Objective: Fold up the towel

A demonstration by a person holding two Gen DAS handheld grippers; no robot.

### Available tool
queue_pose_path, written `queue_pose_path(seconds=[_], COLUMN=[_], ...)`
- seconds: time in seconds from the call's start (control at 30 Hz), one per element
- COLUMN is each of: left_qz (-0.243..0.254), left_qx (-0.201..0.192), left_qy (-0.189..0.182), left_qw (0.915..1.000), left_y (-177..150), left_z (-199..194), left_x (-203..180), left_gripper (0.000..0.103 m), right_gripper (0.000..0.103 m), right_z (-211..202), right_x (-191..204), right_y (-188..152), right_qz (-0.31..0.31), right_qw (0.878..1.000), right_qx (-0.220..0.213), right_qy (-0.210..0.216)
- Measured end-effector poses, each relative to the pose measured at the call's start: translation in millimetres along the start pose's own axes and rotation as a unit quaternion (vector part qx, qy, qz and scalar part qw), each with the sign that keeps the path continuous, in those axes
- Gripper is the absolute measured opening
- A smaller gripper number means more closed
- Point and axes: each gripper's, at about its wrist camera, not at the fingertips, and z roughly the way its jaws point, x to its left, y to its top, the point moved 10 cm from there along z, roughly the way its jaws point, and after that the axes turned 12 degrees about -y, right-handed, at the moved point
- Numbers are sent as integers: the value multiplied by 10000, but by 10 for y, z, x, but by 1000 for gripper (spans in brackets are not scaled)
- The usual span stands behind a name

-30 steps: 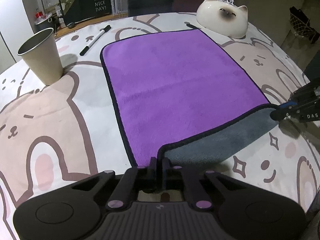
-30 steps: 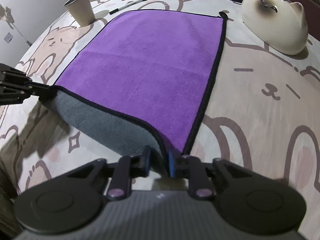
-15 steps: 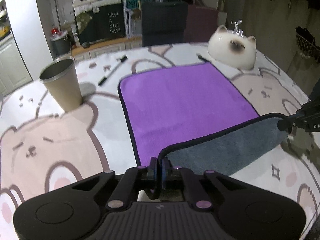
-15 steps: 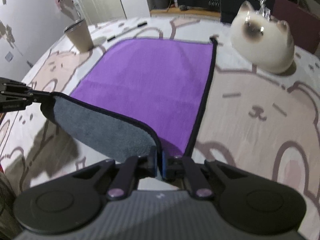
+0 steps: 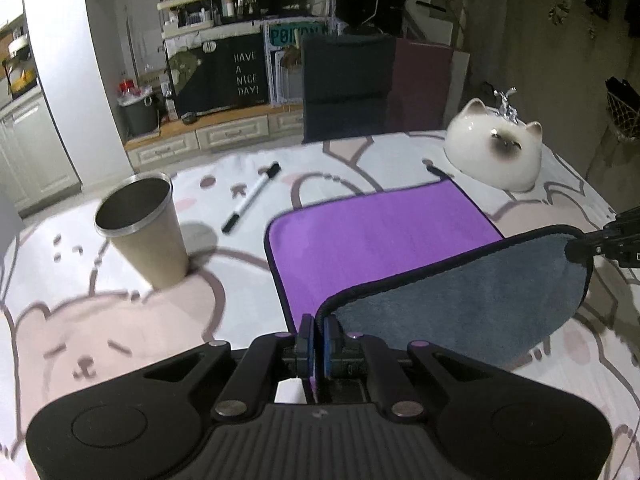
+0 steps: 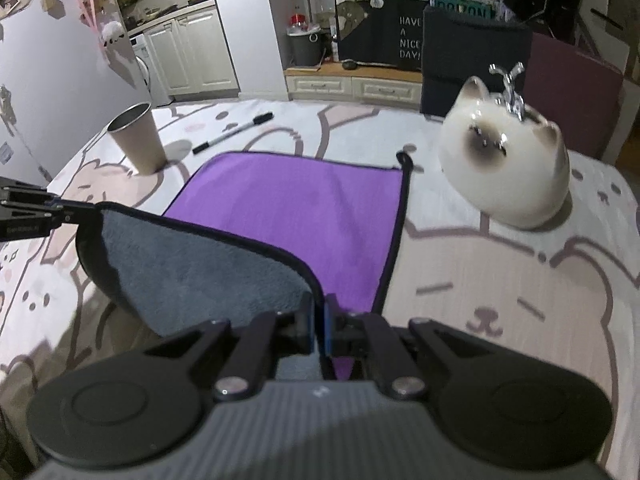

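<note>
A towel [image 5: 372,236], purple on top and grey underneath with black trim, lies on the bear-print table; it also shows in the right wrist view [image 6: 304,208]. Its near edge is lifted off the table, grey underside [image 5: 460,300] facing me. My left gripper [image 5: 316,338] is shut on the near left corner; it shows at the left of the right wrist view [image 6: 80,212]. My right gripper [image 6: 318,328] is shut on the near right corner; it shows at the right of the left wrist view [image 5: 576,248]. The far half of the towel still rests flat.
A metal-rimmed cup [image 5: 140,228] stands left of the towel. A black-and-white marker [image 5: 252,196] lies beyond the far left corner. A white ceramic cat [image 5: 496,156] sits at the far right corner. Chairs stand behind the table.
Both grippers have risen and carried the near edge of the towel up and forward. More grey underside shows, and less purple remains visible on the table.
</note>
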Motion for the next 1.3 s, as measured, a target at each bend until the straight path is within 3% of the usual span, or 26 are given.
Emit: queue_pose_path(seconds=[0.6,1.3], left_qz=[187,204], left_qx=[-396,-290], left_qy=[400,736], left_qw=[9982,9967], left_y=[816,1093], left_z=[311,825], left_x=[290,531], left_gripper=[6,6], right_gripper=[5,5], right_z=[362,900], right_x=[-201,-269], right_y=[806,1161], right_qz=[17,50], right_qw=[9979,9958], right_qx=[-474,-495], right_qy=[-441,-766])
